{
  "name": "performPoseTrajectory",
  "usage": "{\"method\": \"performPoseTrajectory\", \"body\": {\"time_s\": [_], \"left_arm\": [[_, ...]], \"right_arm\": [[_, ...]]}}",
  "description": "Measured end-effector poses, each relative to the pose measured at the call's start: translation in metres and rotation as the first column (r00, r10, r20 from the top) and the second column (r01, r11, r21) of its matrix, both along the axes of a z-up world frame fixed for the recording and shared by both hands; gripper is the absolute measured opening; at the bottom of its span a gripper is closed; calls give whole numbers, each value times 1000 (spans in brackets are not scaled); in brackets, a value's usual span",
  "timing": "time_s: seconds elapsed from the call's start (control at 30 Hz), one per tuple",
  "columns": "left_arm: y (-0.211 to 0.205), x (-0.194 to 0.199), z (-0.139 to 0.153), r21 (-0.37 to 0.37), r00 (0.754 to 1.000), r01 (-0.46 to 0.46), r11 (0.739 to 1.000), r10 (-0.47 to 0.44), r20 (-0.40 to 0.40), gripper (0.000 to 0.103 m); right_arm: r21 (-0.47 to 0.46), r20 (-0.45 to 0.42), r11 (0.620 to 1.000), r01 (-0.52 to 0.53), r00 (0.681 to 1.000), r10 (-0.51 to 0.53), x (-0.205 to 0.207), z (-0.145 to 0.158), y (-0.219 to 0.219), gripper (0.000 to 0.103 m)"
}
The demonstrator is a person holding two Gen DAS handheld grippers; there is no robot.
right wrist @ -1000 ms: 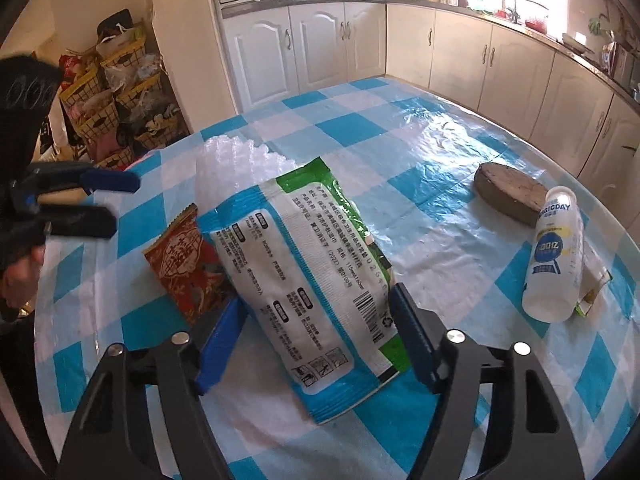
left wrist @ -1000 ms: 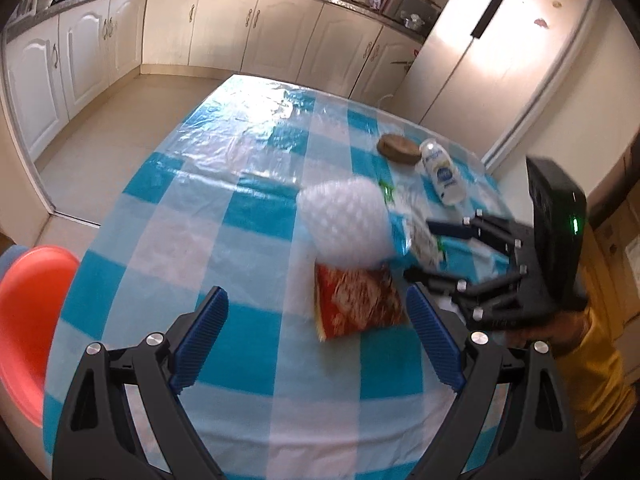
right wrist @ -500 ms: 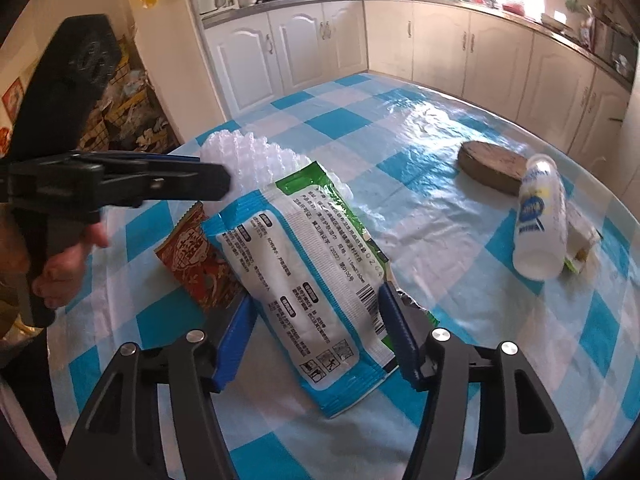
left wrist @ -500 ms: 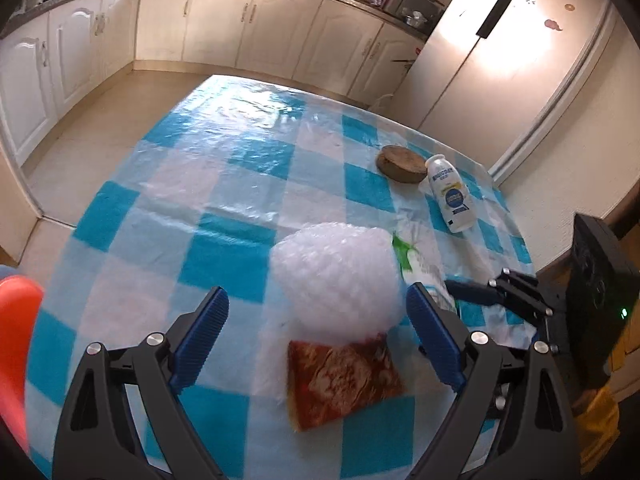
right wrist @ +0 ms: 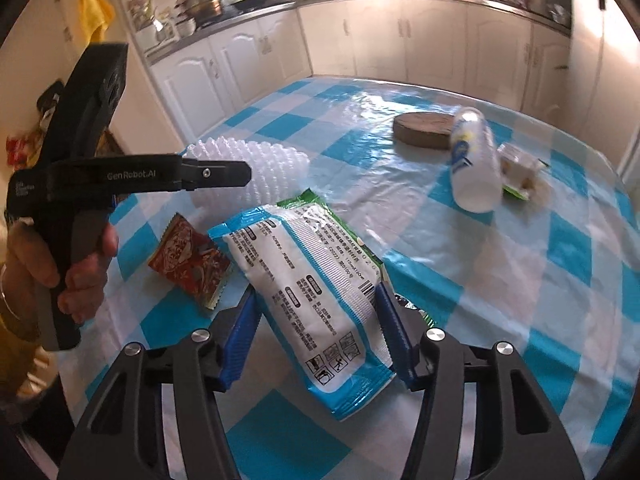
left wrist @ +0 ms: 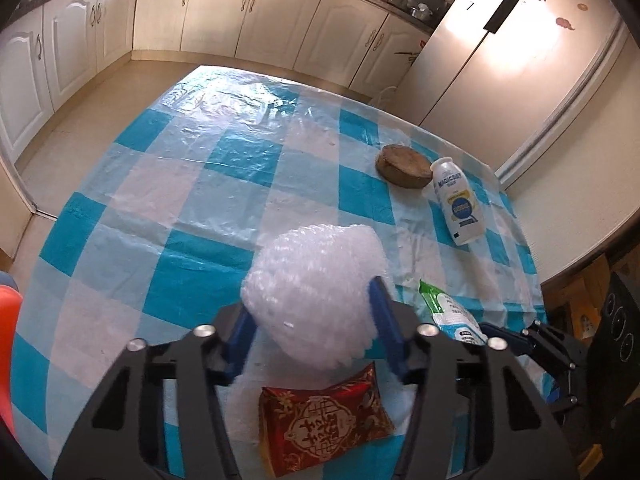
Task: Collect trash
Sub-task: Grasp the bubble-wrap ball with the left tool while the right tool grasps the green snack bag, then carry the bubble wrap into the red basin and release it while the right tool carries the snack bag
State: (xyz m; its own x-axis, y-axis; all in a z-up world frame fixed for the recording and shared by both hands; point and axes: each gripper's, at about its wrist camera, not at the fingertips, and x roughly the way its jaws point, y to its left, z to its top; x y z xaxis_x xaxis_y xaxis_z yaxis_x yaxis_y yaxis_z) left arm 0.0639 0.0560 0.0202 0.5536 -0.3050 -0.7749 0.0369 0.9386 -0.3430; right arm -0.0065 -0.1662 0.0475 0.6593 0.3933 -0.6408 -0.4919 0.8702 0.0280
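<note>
Glossy plastic tablecloth [left wrist: 192,184], bumpy translucent bubble wrap [left wrist: 316,280], shiny foil red packet [left wrist: 320,424].

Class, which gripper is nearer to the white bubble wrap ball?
Left. The left gripper has its fingers on either side of the bubble wrap ball; the right gripper straddles the blue-and-white packet beside it.

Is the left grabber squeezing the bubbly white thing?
Touching. In the left wrist view, both blue fingers of the left hand-held gripper press against the sides of the bubble wrap.
</note>
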Motion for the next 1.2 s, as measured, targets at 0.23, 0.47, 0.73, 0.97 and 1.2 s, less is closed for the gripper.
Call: {"method": "performPoseTrajectory", "body": {"time_s": [0.23, 0.47, 0.73, 0.97, 1.2], "left_arm": [[6, -11, 14, -3, 999, -13, 1000, 14, 35, 30], [22, -36, 33, -14, 996, -30, 999, 32, 86, 29], [49, -62, 37, -12, 993, -68, 998, 69, 92, 29], [73, -84, 36, -16, 991, -95, 995, 96, 92, 29], [88, -103, 35, -41, 990, -100, 994, 104, 95, 29]], "right_arm": [[59, -15, 997, 52, 999, -51, -6, 0, -9, 57], [172, -54, 982, 82, 996, -73, -11, 6, -23, 55], [198, -65, 976, 87, 995, -76, -18, 11, -10, 51], [201, -89, 973, 112, 991, -96, -22, 10, -2, 50], [313, -176, 936, 161, 978, -110, -18, 7, -17, 49]]}}
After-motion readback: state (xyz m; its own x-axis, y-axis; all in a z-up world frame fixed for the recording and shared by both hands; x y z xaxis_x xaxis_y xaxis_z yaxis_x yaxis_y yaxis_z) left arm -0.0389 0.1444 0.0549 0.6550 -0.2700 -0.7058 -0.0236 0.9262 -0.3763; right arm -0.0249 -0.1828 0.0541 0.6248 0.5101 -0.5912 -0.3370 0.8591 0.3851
